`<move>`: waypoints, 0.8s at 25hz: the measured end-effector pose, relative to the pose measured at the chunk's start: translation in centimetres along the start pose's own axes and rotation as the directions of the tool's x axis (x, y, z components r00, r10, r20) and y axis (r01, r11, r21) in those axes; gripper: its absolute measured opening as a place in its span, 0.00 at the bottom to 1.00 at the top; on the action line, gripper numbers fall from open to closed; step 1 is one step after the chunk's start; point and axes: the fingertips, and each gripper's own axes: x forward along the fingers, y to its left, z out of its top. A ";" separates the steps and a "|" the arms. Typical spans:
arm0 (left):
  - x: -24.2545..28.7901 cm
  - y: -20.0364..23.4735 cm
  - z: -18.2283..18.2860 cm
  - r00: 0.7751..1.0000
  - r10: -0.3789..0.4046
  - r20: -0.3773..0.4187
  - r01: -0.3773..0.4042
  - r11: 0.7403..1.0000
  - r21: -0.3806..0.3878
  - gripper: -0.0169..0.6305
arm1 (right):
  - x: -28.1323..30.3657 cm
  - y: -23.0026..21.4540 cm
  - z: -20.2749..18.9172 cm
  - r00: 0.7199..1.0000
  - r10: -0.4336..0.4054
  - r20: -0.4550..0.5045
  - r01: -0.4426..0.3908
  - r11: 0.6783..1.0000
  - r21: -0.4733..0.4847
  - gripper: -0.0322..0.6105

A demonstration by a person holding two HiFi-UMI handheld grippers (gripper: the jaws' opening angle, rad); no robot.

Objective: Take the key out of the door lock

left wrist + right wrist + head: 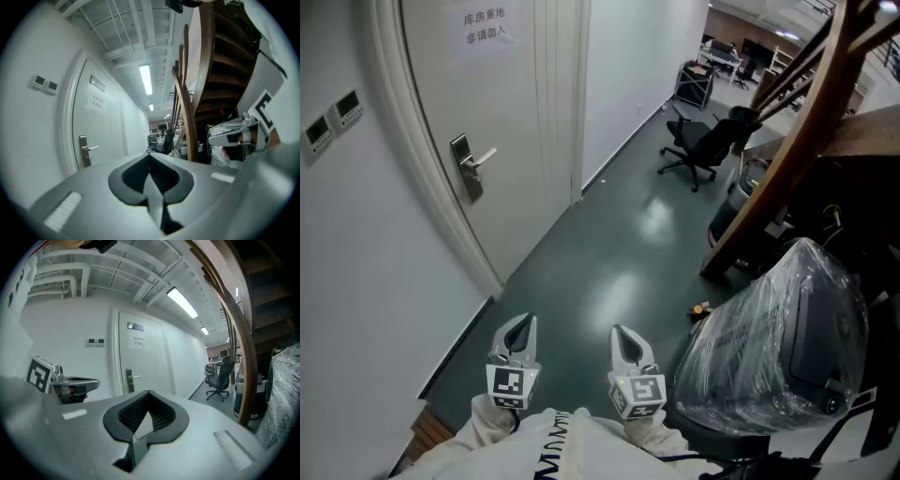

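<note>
Both grippers are held low & close to the body, side by side over the dark green floor (609,244), well apart from the door (502,94). Left gripper (522,330): jaws together, nothing btwn them, and its own view shows the pads meeting w/ no gap. Right gripper (625,339): same, jaws together & empty. Each points roughly fwd along the corridor, marker cubes nearest the person's white sleeves.

The door is white, closed, at upper left in the head view. The door lock (468,169) is a tall metal plate on the door's left edge w/ a lever handle (485,156) sticking out to the right. The key is too small to make out at this range in any view; the keyhole area below the lever is just a dark blur. A paper sign (484,27) w/ printed characters is stuck high on the door. Two wall switches (333,118) sit on the wall left of the frame.

At right, a bulky item in clear plastic wrap (783,333) sits just beside the right gripper. A brown wooden stair rail (802,141) slants above it. A black office chair (701,148) stands further down the corridor, w/ desks beyond.
</note>
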 end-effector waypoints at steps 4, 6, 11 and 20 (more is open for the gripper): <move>0.5 -0.8 -0.2 1.000 -0.009 -0.004 0.009 1.000 0.004 0.03 | -0.7 -1.2 0.1 1.000 -0.008 0.017 0.008 1.000 0.014 0.05; 0.7 -1.3 -0.1 1.000 -0.009 -0.004 0.009 1.000 0.008 0.03 | -1.0 -1.9 0.0 1.000 -0.018 0.018 0.017 1.000 0.018 0.05; 1.5 -1.9 -0.2 1.000 -0.017 -0.010 0.017 1.000 0.022 0.03 | -1.0 -3.0 -0.9 1.000 -0.024 -0.001 0.024 0.999 0.037 0.05; 5.8 0.1 -0.7 1.000 -0.018 -0.011 0.018 1.000 -0.001 0.03 | 2.6 -4.7 -0.9 0.999 -0.037 -0.014 0.037 0.999 0.038 0.05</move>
